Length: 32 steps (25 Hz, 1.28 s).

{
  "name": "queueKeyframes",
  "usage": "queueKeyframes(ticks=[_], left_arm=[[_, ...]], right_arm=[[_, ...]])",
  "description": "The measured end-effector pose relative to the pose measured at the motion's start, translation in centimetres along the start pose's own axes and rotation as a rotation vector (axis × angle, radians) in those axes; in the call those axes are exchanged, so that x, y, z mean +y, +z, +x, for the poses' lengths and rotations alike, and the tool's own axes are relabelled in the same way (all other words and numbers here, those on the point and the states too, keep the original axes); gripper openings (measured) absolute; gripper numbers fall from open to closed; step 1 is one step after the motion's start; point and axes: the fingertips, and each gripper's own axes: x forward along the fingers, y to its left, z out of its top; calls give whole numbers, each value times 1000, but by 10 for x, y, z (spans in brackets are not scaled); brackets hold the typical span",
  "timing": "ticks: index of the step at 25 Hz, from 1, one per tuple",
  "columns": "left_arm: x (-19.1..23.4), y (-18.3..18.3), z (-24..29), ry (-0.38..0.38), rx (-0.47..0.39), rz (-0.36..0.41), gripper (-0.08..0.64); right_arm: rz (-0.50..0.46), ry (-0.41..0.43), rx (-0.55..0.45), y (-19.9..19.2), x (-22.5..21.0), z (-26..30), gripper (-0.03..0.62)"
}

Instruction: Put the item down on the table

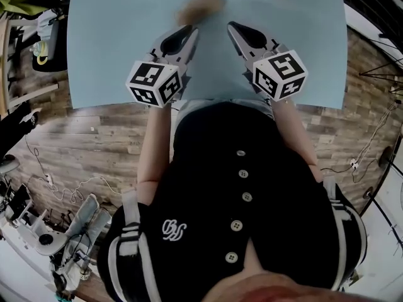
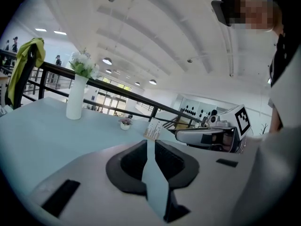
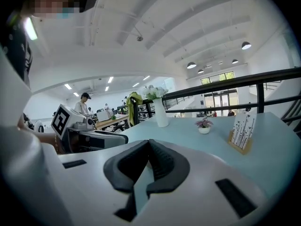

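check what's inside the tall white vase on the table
A bunch of white flowers with green leaves stands out of the mouth of the vase. The stems and any water are hidden by its opaque white wall.

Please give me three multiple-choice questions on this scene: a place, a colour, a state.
1. Where does the white vase stand? A on a shelf; B on the table; C in a claw.
2. What colour is the table top? A red; B black; C light blue.
3. How is the right claw? A wide open; B closed, empty; C gripping a vase.
Answers: 1 B, its base rests on the table; 2 C, the head view shows it plainly; 3 B, its jaws meet with nothing between.
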Motion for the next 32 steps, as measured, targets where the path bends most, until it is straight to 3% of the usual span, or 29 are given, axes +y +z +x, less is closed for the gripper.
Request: queueKeyframes(ticks=[3, 9, 15, 18, 25, 32], left_arm=[[-5, -8, 3, -14, 10, -25, 16], [-19, -24, 10, -71, 55, -57, 9], [-26, -46, 15, -62, 198, 42, 9], [-25, -56, 15, -58, 242, 51, 9], [-28, -64, 16, -60, 249, -1, 9], [-29, -66, 18, -66, 260, 25, 9]], right_arm=[[-4, 22, 17, -6, 5, 1, 11], [6, 42, 58, -25, 11, 2, 11], [22, 57, 108, -41, 17, 1, 11], [28, 70, 128, -48, 21, 2, 11], [31, 92, 143, -54, 25, 0, 11], [21, 85, 155, -59, 23, 1, 11]])
